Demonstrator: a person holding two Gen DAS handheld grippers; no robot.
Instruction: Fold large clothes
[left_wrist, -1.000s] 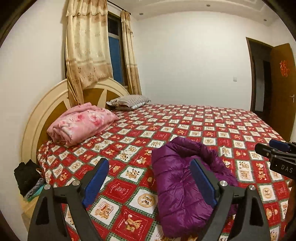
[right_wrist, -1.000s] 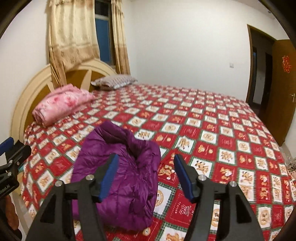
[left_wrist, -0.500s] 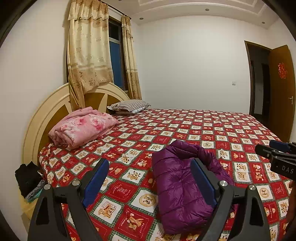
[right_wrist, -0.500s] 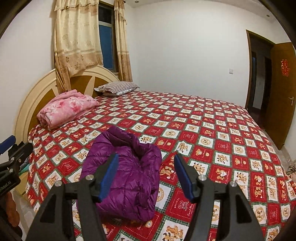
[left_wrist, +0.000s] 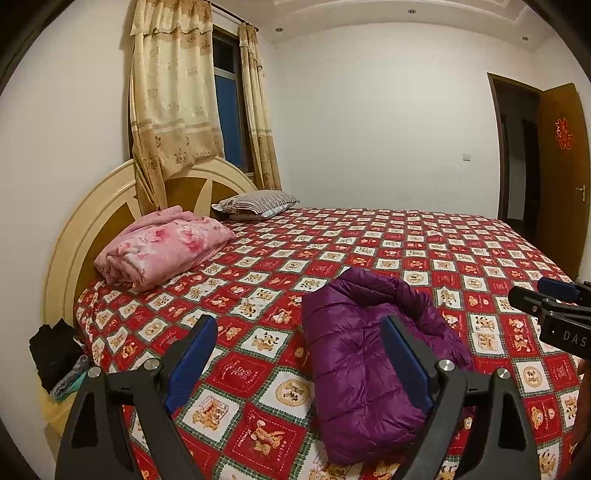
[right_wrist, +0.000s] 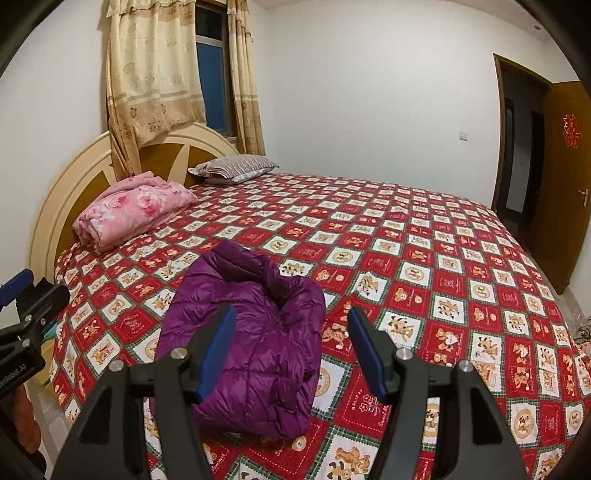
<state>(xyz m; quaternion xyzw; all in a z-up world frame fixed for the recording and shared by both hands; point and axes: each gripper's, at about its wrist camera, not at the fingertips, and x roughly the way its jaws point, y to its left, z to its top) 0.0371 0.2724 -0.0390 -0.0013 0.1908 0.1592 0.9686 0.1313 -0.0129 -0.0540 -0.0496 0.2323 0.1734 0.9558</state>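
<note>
On bed (left_wrist: 406, 236), folded purple jacket (right_wrist: 251, 332) lies beyond released left gripper (left_wrist: 299, 362) and right gripper (right_wrist: 291, 347).

Both views are fisheye, each mounted behind its own hand-held gripper, above the near edge of the bed (left_wrist: 424, 236), facing slightly downward toward the far wall. The left wrist view stands to the left; the right hand-held gripper (left_wrist: 543, 299) enters its right edge. Both views share the purple jacket (right_wrist: 251, 332), close in front, the headboard (right_wrist: 66, 184) at left and the door (right_wrist: 569, 177) at right
</note>
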